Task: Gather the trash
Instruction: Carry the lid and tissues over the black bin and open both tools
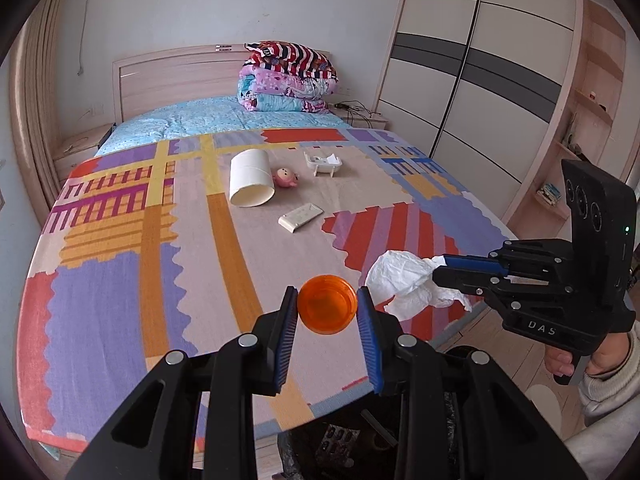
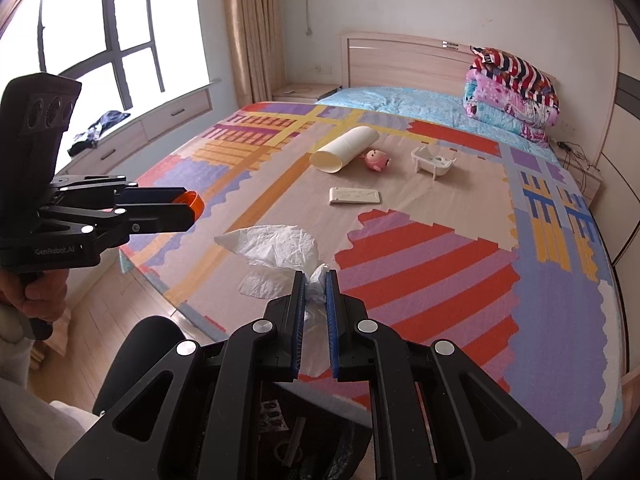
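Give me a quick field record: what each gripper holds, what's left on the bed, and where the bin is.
left gripper: shut on orange cap
right gripper: shut on crumpled white plastic bag
left on bed: white paper tube, pink toy, white remote, small white tray
bin: dark container below both grippers, at the bed's near edge

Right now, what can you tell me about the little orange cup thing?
The orange cup is small, round and see-through, like plastic, with a darker rim. It is clamped on both sides between the blue pads of the left hand-held gripper, lifted off the bed and lying sideways. From the left wrist camera it looks like a round orange disc; from the right wrist camera only its rim pokes out past the fingers. Nothing else touches it. The crumpled white tissue hangs nearby in the right hand-held gripper.
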`<state>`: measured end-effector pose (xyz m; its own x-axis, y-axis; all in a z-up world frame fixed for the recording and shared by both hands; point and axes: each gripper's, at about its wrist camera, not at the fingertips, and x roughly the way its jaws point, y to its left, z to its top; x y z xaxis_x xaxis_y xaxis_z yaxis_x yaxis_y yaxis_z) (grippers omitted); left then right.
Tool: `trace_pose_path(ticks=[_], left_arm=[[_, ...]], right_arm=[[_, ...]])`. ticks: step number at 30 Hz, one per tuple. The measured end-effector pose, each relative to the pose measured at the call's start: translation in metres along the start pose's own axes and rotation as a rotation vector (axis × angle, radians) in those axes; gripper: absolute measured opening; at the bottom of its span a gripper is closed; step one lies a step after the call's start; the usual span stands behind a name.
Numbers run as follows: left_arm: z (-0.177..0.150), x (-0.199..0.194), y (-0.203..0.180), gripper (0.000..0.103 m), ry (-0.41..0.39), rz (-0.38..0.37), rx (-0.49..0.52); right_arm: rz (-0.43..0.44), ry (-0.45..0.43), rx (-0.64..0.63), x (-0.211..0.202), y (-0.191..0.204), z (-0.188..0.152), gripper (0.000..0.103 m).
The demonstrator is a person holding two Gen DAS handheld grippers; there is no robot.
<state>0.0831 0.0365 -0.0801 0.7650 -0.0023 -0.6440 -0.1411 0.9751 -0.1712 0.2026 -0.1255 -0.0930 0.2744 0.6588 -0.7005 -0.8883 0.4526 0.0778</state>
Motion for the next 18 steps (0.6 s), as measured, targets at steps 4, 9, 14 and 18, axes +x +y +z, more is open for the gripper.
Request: trace_pose_path(ticks=[4,9,14,18], left_arm=[[-0.016,-0.004,-0.004,0.029,0.007,-0.028,-0.012],[-0.034,0.001,-0.005,0.029,0.047,-0.018,-0.013],[-0.055,0.001,-0.013,0.029,0.08,-0.043,0.005],[-0.072,0.01,-0.019,0.029,0.127,-0.077,-0.008]], right_arm=[[0.015,0.033,-0.008,-0.002,0.007,-0.017,0.011],[0.027,0.065,0.009,-0.005,0.014,-0.04,0.011],[0.04,0.103,-0.006,-0.007,0.023,-0.059,0.011],[0.052,0.143,0.011,-0.001,0.023,-0.072,0.011]])
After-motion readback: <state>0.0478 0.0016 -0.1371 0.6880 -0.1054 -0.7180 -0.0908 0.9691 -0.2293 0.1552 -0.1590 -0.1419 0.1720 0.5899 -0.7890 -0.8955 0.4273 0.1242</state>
